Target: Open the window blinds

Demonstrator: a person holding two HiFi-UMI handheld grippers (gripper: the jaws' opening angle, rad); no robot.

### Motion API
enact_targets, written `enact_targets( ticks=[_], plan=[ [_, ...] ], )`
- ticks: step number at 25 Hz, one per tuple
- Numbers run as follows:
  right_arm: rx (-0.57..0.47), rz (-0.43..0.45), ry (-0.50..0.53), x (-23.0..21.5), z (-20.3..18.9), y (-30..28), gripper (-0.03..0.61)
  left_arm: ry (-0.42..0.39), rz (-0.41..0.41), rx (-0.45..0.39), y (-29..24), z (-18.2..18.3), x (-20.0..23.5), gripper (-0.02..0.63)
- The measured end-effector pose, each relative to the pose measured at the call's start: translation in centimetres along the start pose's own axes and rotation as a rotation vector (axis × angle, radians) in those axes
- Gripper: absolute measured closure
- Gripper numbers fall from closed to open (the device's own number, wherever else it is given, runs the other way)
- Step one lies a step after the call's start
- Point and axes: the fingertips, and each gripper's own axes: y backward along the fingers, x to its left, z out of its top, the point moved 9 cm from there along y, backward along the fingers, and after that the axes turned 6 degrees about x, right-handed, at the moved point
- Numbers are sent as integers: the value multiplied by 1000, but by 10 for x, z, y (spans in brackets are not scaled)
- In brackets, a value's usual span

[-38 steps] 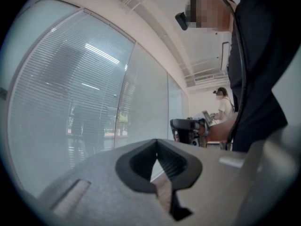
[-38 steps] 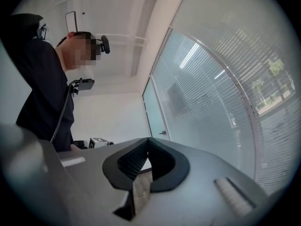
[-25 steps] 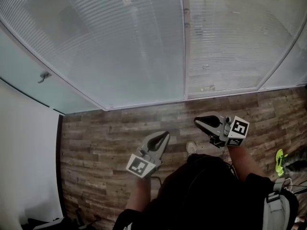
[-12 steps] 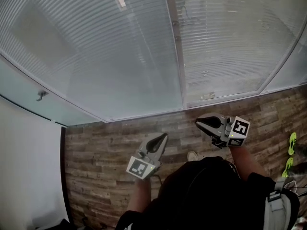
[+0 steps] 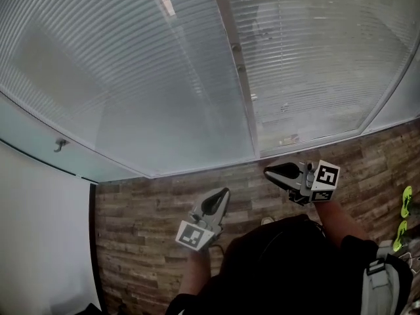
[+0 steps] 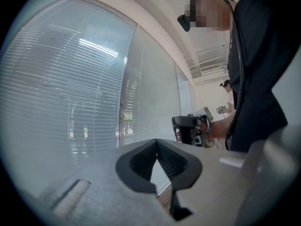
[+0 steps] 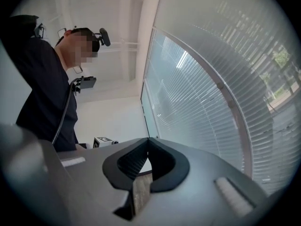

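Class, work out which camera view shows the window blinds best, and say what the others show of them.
The head view: the window blinds span its whole upper half, seen broadly. The left gripper view catches a curved stretch at its left; the right gripper view shows them slanting away.

Wood-plank floor point(image 5: 144, 215); white wall point(image 5: 39, 241) at left; lime-green objects point(image 5: 407, 202) far right.

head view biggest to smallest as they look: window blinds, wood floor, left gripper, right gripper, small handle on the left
1. window blinds
2. wood floor
3. left gripper and right gripper, about alike
4. small handle
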Motion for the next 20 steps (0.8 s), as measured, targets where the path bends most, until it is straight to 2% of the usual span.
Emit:
enact_targets(
  ticks=[3,8,13,20],
  plan=[
    [5,23,19,-2,2,-5,572,7,11,10,-1,1,2,610],
    [-20,31,-57,-12,-1,-6,572,2,27,11,-4,5,4,609],
    [-23,41,-52,-18,-1,-4,572,14,45,11,-4,5,5,609],
    [-38,-12,-67,-27,0,7,572,10,35,23,-9,8,3,609]
  ],
)
